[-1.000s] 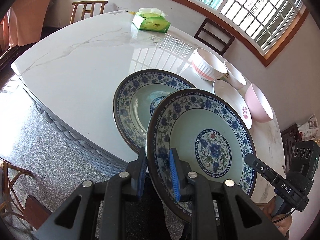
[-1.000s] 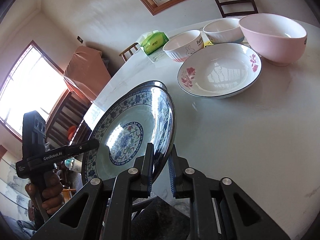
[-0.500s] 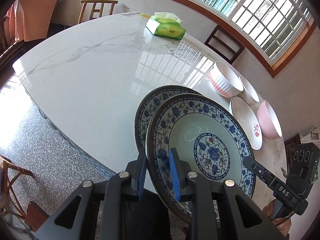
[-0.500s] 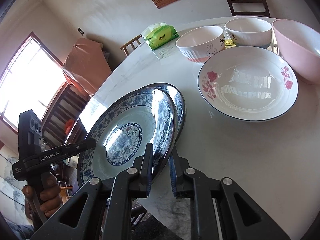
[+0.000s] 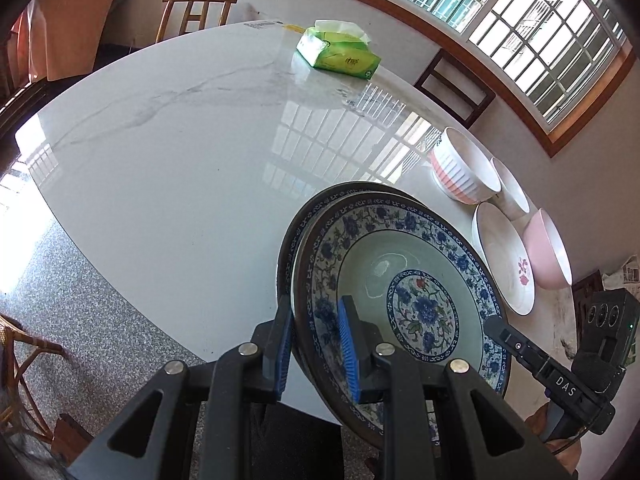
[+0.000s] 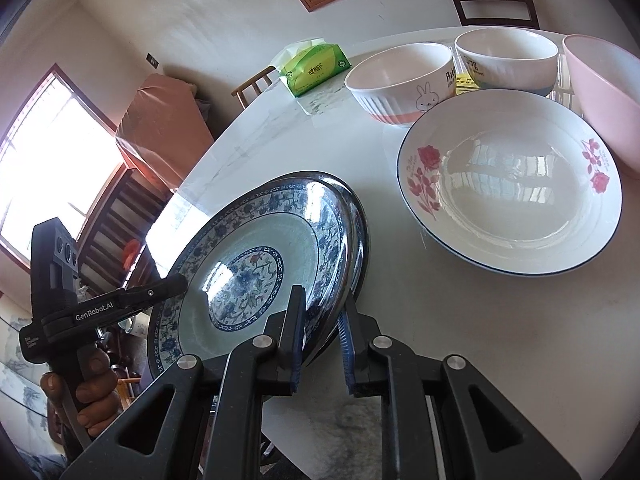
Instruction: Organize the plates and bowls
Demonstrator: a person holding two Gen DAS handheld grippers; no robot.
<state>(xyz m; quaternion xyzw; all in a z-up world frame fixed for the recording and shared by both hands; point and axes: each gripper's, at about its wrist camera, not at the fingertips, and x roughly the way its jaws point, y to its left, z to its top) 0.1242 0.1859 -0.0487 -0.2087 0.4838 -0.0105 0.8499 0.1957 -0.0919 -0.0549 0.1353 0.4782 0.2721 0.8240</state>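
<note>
1. The left gripper (image 5: 316,344) has its blue-padded fingers (image 5: 347,346) closed on the near rim of a blue-and-white floral plate (image 5: 404,300), one pad under the rim and one on the upper face.
2. The right gripper (image 6: 322,334) pinches the same plate (image 6: 248,272) on its opposite edge; its left finger presses the patterned face and its right finger sits behind the rim.
3. So the plate is carried between the two tools, tilted, right over a second blue-and-white plate (image 5: 320,200) that lies on the table. Only a thin crescent of the lower plate (image 6: 358,224) shows beyond the held one. Whether the two plates touch I cannot tell.
4. Both plates sit near the edge of the white marble table (image 5: 180,132).
5. Just beyond them on the right stands a white rose-patterned plate (image 6: 508,196), apart from the blue pair.
6. Behind that plate is a row of three bowls: a ribbed bowl with a rabbit print (image 6: 400,80), a white bowl (image 6: 506,56), and a pink bowl (image 6: 604,96).
7. A green tissue pack (image 5: 338,52) lies farther back on the table, well apart from the crockery.
8. Wooden chairs (image 5: 454,86) stand at the far side, under a barred window (image 5: 520,20).
</note>
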